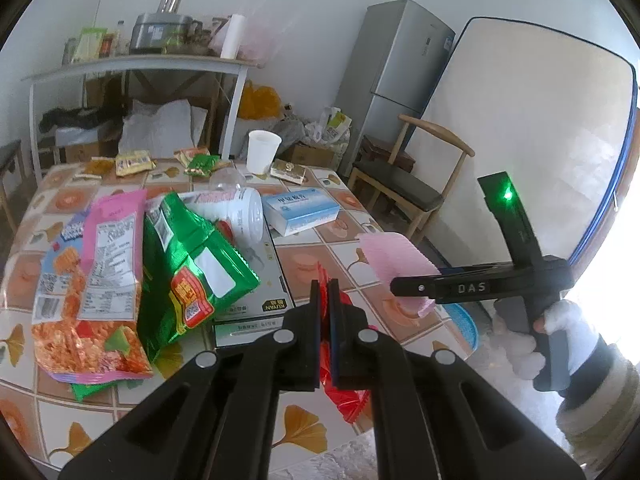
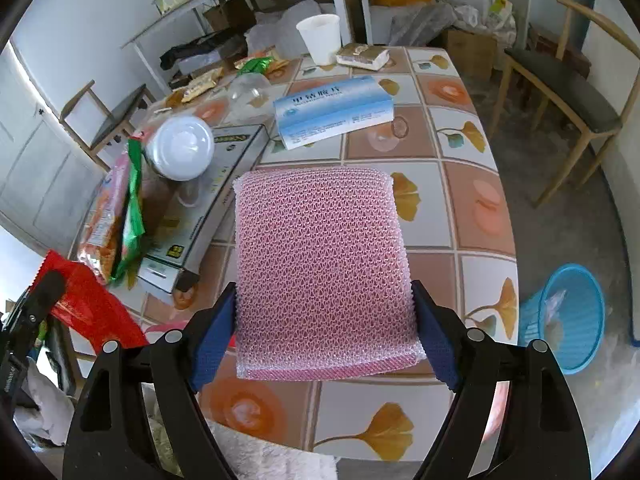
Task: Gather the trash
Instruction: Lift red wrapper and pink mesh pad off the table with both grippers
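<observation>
Right wrist view: right gripper (image 2: 324, 332) spread wide, clamping pink foam netting (image 2: 320, 264) above the table (image 2: 480, 216). Left gripper (image 1: 324, 320) pinched tight on red wrapper (image 1: 344, 396). Risk: soft netting squashes and slips before reaching blue basket (image 2: 572, 316).

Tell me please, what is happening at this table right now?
A person is clearing trash with two hand-held grippers. The left gripper has its jaws shut on a crinkled red foil wrapper. The right gripper holds a pink foam mesh sleeve between wide jaws, above the tiled table. A blue plastic basket stands on the floor nearby. More wrappers remain on the table.
</observation>
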A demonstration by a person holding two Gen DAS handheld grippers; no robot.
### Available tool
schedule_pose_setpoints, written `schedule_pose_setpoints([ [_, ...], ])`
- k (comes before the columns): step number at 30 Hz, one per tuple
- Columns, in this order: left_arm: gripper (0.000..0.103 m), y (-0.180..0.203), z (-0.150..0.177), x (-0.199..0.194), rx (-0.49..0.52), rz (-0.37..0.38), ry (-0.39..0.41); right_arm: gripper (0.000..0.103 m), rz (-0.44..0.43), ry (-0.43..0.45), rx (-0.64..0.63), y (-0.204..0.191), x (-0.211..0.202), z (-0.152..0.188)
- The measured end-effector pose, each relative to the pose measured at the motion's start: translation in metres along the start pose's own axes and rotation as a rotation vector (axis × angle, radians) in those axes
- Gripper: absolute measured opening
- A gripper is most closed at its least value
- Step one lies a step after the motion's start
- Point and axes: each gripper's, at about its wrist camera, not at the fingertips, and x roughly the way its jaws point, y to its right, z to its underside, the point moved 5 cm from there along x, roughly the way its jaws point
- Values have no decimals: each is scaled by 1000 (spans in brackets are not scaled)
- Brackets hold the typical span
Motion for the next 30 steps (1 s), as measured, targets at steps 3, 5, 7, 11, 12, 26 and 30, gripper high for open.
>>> schedule_pose_setpoints([
  [3,3,4,-1,-3,20,-11,11,78,-12,13,2,-2,-6,2],
  [5,3,6,-1,-5,31,-19,19,78,-25,21,6,-4,-10,2],
  [7,3,9,-1,-7,42,-24,25,78,-38,25,11,-4,-13,3],
  [11,3,13,-1,-10,58,-33,36,78,-53,38,17,-6,-19,5],
  [12,3,14,-2,-11,60,-33,39,78,-57,43,20,-7,-21,5],
  [26,3,28,-22,-10,95,-10,82,78,-90,122,107,5,-54,14],
  [30,3,36,-37,-2,95,17,98,78,-80,151,138,14,-67,13],
])
